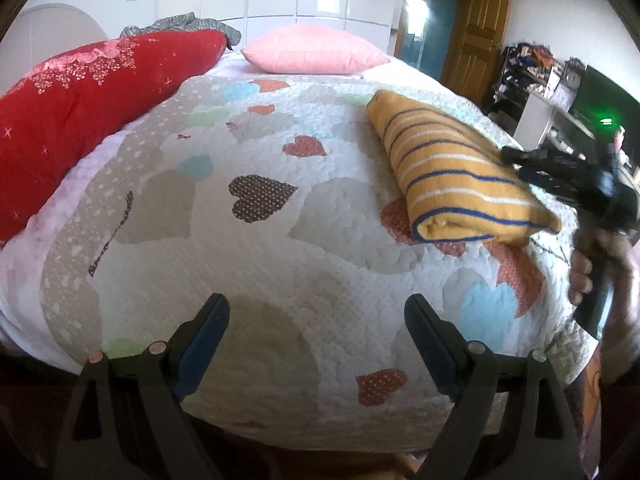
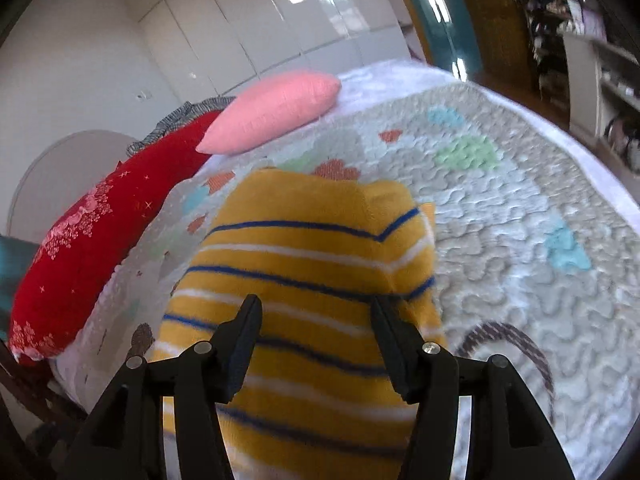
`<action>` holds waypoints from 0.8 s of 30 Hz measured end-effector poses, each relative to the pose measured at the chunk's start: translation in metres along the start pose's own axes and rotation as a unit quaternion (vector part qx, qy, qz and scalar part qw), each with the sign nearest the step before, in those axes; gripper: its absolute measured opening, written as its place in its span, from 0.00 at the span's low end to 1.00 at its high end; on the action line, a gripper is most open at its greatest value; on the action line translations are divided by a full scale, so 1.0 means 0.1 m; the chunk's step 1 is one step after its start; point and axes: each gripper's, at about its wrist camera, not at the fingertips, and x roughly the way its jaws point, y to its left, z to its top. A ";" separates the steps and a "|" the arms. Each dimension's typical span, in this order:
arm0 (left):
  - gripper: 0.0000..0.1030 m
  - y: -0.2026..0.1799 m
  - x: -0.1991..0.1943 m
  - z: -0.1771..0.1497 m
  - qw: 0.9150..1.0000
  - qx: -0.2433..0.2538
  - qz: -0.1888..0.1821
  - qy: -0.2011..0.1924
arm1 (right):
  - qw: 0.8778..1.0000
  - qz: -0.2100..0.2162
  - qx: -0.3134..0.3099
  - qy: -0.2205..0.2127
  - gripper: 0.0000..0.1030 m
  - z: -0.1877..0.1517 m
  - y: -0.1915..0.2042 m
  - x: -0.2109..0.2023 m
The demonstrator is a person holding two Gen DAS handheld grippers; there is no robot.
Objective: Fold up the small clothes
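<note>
1. Left gripper point(image 1: 316, 344) — fingers spread wide over the heart-print quilt point(image 1: 256, 248), gripping nothing.
2. Folded yellow striped garment point(image 2: 304, 280) lies beneath and ahead of the right gripper point(image 2: 316, 344) — fingers wide apart.
3. No readable writing.

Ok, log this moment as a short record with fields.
surface: quilt with heart patches, on a bed
garment: yellow striped garment, folded into a bundle, lying on the quilt
left gripper: open, over bare quilt, holding nothing
right gripper: open, jaws apart just above the garment
far end: pink pillow, red blanket
</note>
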 end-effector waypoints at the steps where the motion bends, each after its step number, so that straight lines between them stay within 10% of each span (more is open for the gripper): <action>1: 0.86 -0.02 0.02 -0.01 1.000 0.001 -0.001 0.003 | 1.000 0.001 0.000 -0.005 0.66 -0.02 -0.01 -0.07; 12: 0.86 -0.33 0.02 -0.06 0.997 0.069 0.044 -0.001 | 0.991 0.019 0.130 -0.025 0.73 -0.22 -0.65 -0.46; 24: 0.86 -0.31 0.15 -0.07 0.996 0.068 0.048 0.022 | 0.991 0.014 0.132 -0.010 0.73 -0.30 -0.69 -0.33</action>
